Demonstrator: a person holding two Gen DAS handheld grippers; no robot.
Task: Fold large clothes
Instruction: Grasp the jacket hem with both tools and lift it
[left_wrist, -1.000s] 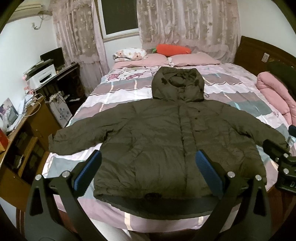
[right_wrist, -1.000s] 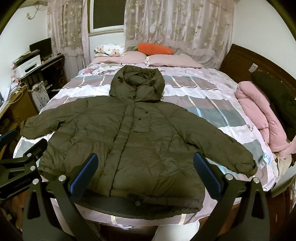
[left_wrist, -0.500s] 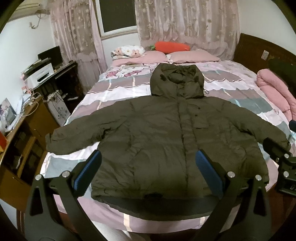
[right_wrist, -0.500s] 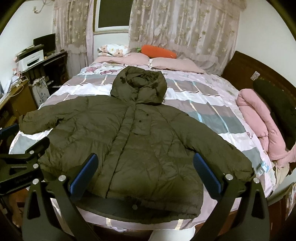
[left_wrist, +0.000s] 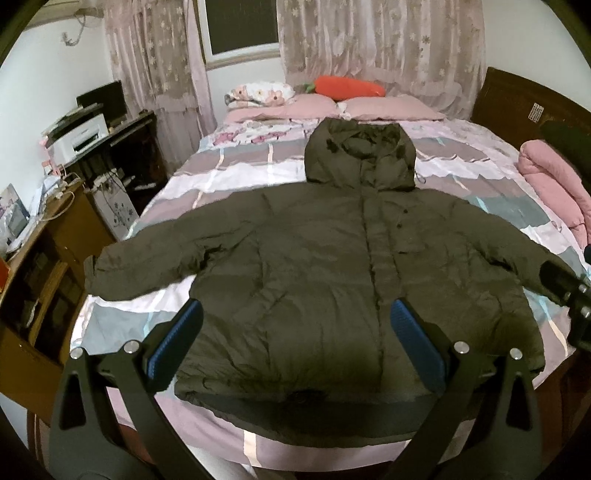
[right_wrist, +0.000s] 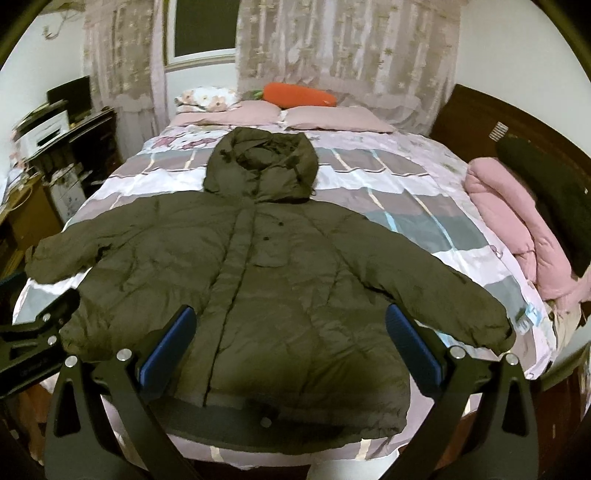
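Left wrist view, jacket (left_wrist: 332, 266) flat, hood toward pillows (left_wrist: 332, 107), sleeves crosswise, both tools spread, holding nothing.

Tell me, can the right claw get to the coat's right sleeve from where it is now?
Probably yes. The right claw is open and holds nothing, and the right sleeve of the coat lies flat on the bed with nothing on top of it. The pink quilt sits off to the side.

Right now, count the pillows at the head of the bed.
3 visible: the floral white pillow far left, the left plain pink pillow, the right plain pink pillow. The orange carrot-shaped cushion may hide more.
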